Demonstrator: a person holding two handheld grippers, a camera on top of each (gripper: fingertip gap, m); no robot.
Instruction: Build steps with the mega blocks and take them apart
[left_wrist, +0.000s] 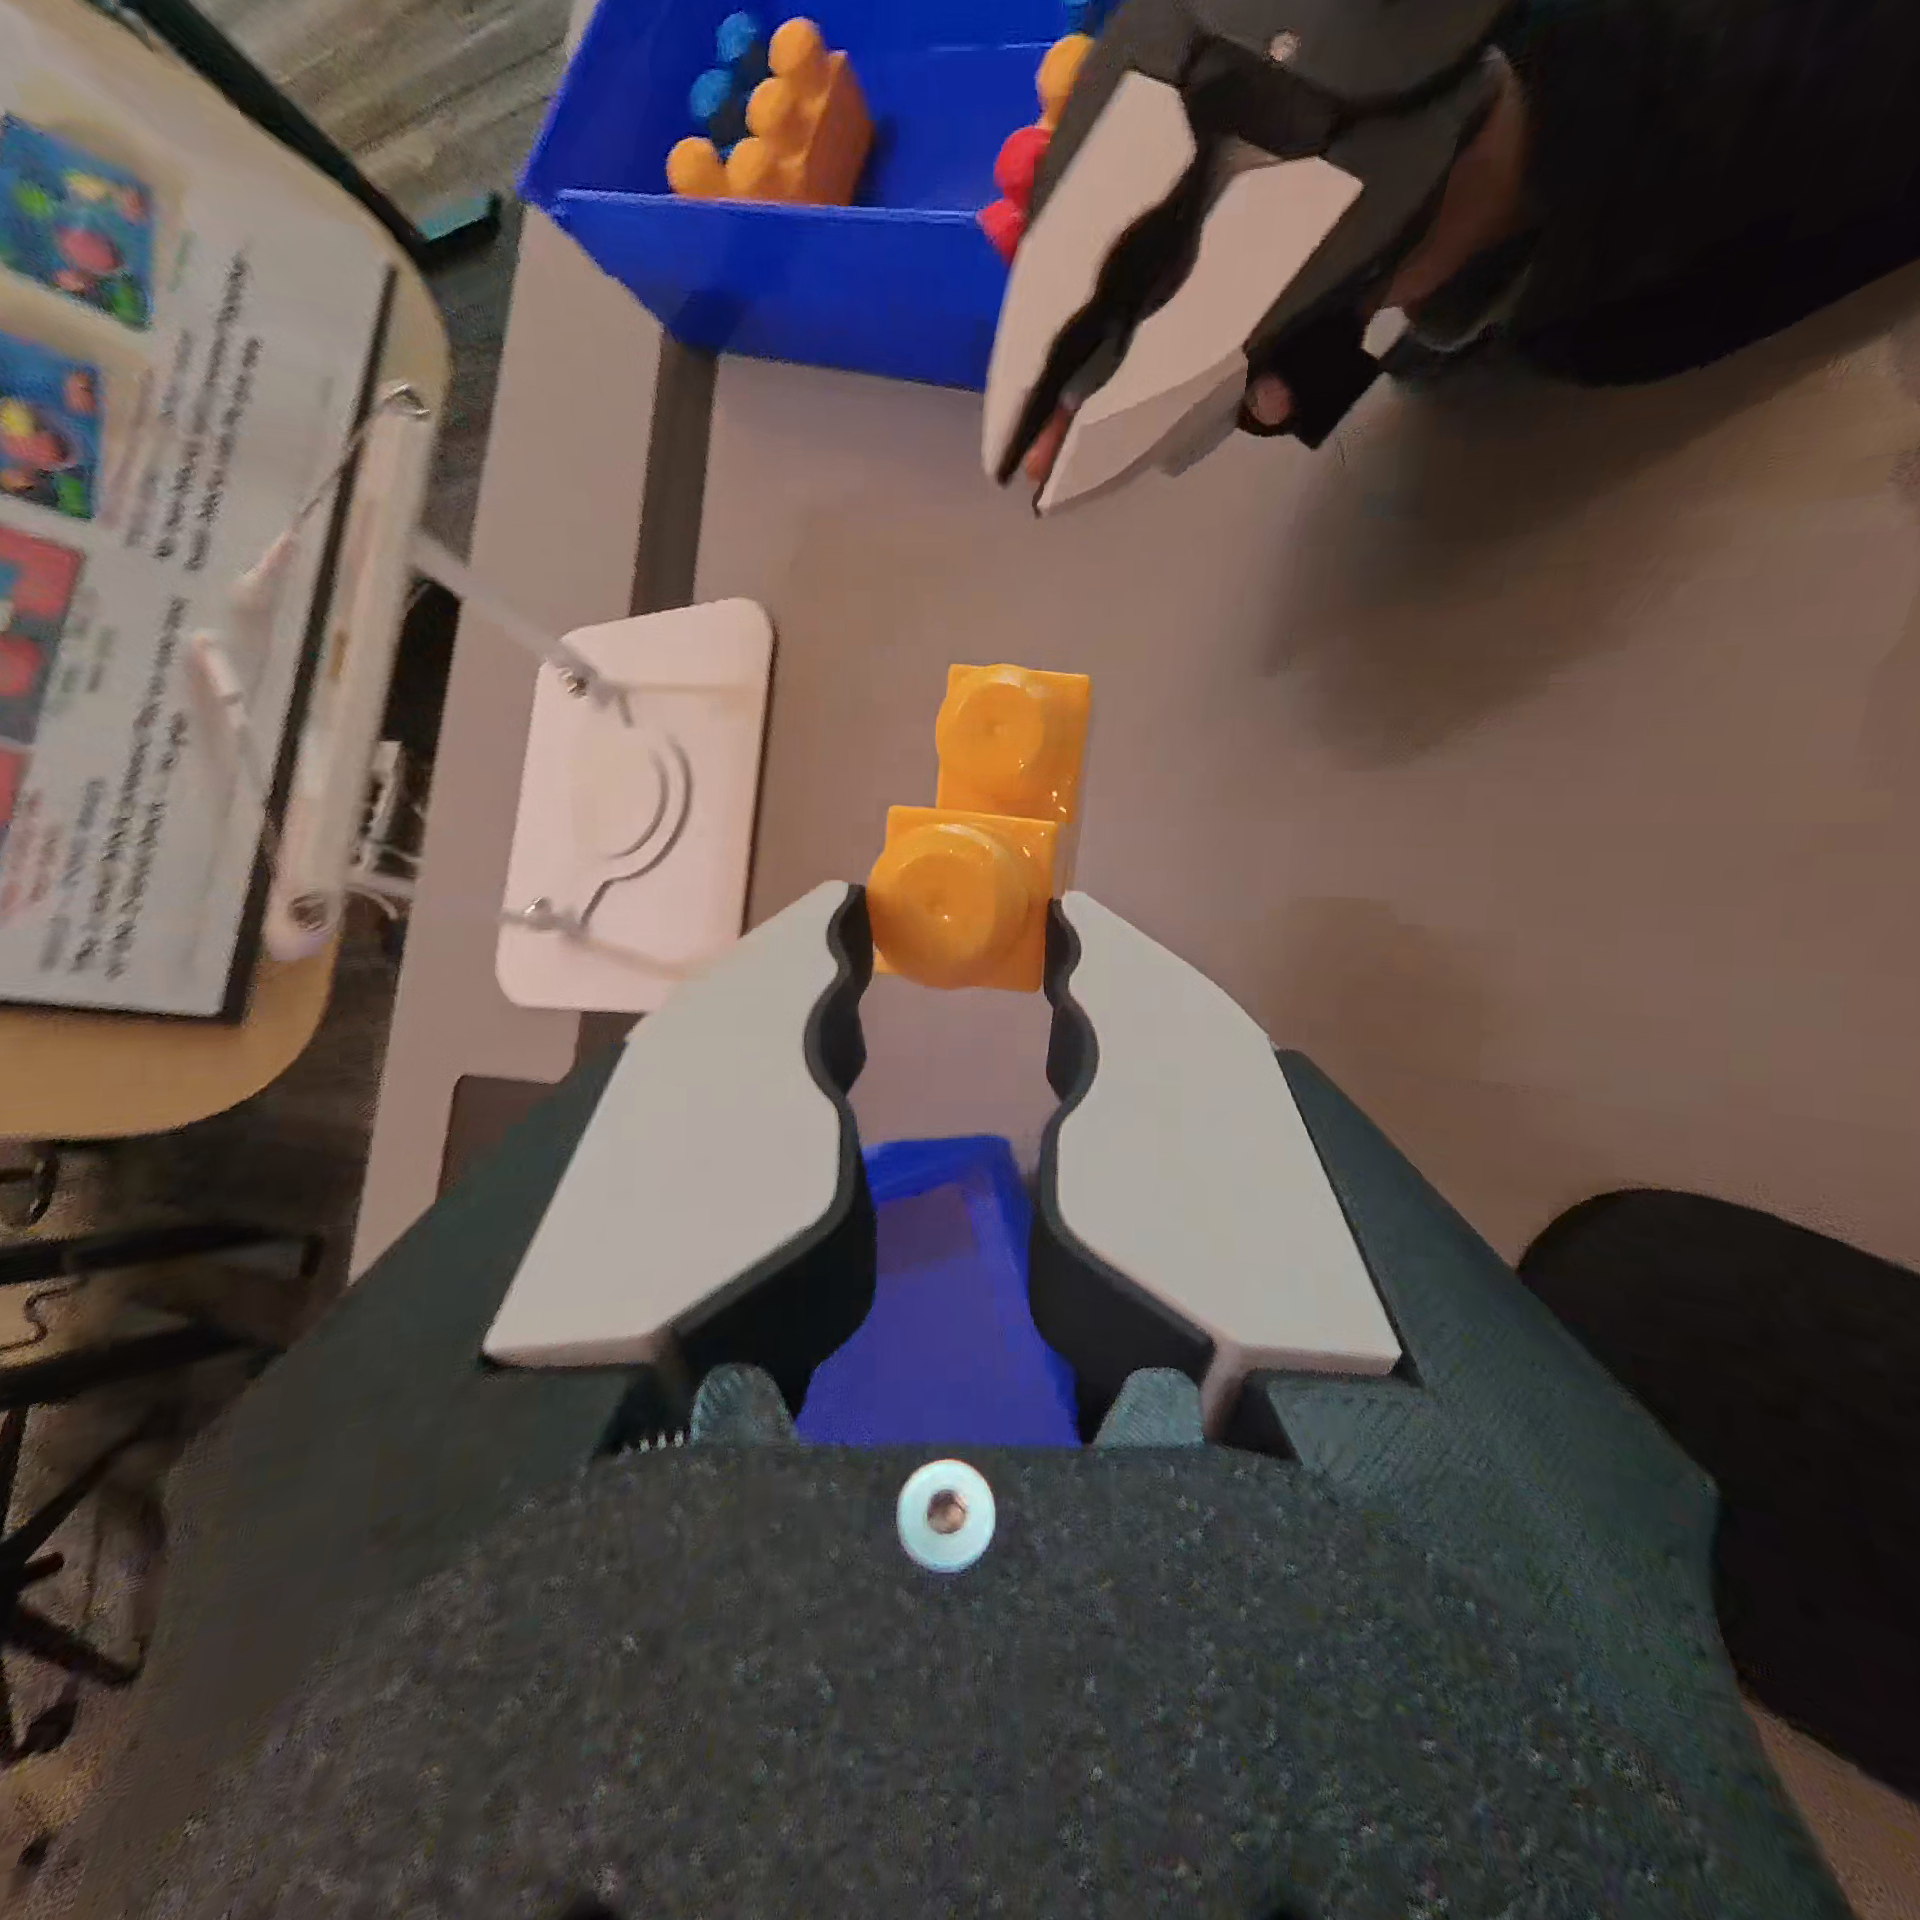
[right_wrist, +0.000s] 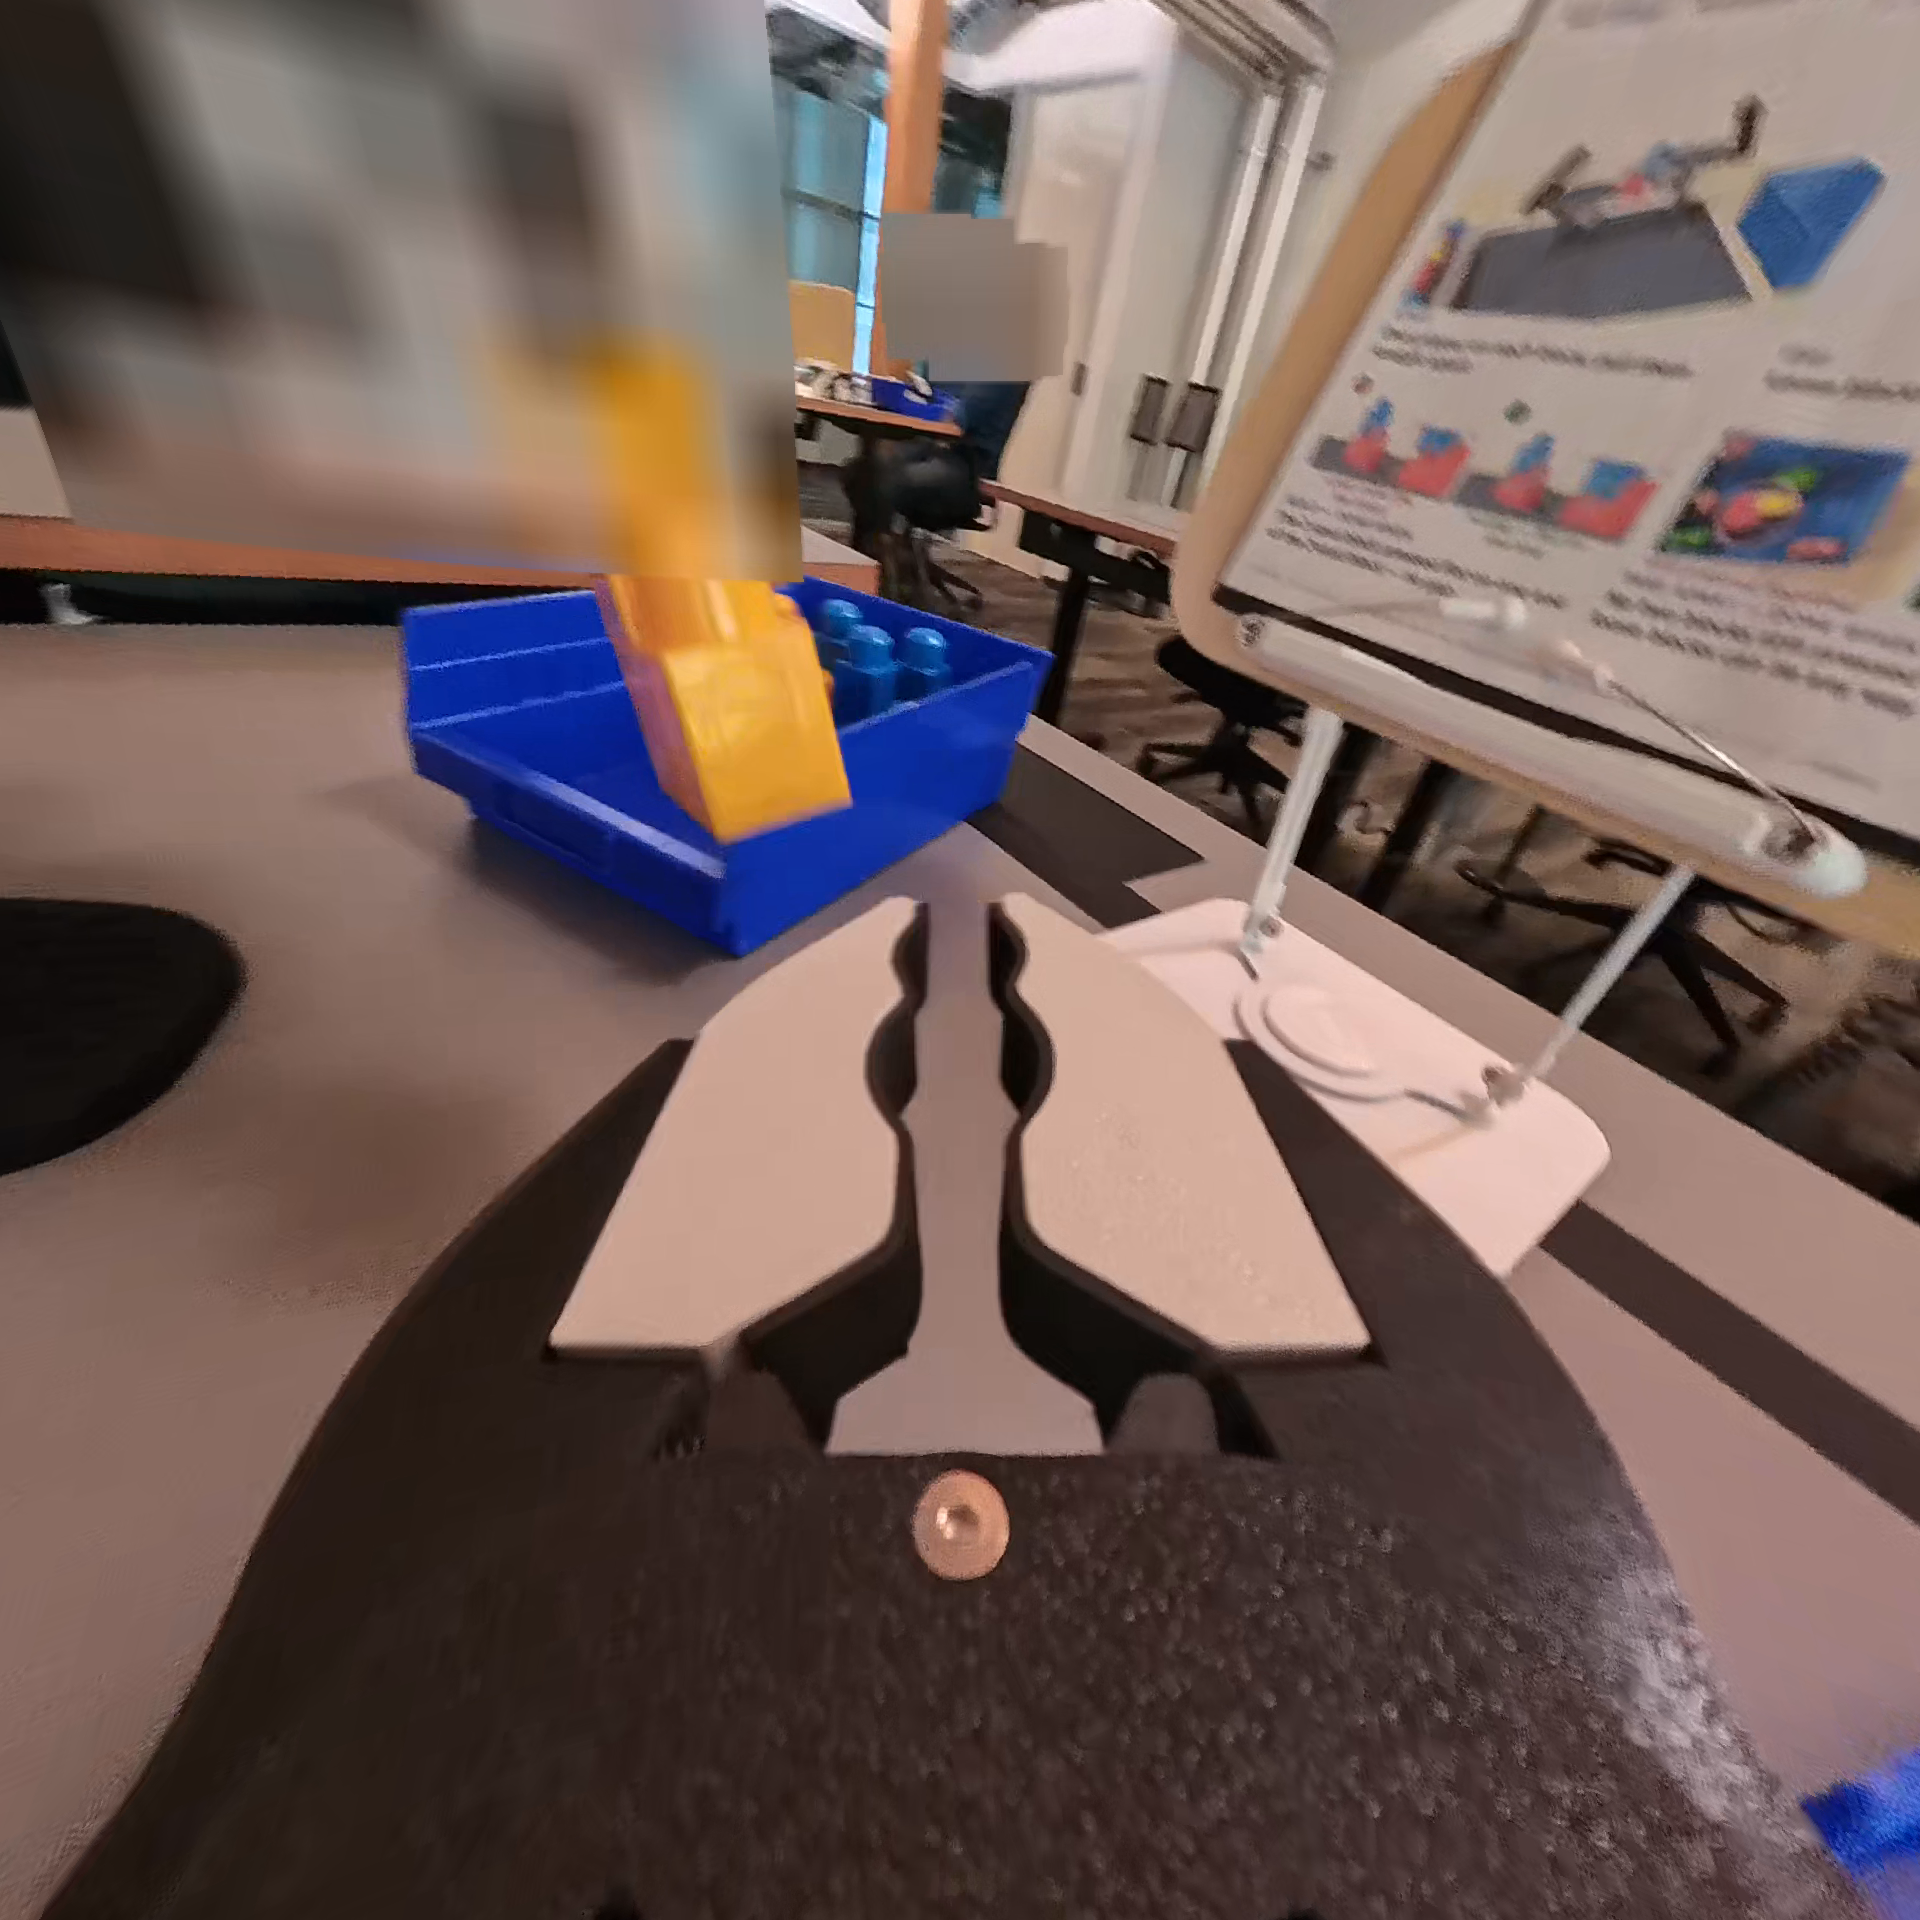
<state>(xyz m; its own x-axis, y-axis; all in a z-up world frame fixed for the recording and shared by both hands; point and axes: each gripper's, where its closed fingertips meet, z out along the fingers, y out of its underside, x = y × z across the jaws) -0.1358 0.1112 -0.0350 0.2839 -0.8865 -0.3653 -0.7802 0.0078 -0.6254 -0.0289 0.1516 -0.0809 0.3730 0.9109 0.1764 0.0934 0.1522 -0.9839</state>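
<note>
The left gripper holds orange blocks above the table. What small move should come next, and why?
Probably lower the left gripper so the orange blocks rest on the grey table. They hang in the air, the right gripper holds nothing, and the blue bin lies farther away.

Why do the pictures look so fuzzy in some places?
Left wrist view: the orange blocks look fairly sharp, but the instruction sheet at the edge is smeared. Right wrist view: the orange blocks are blurry, and soft grey patches were added afterwards.
</note>
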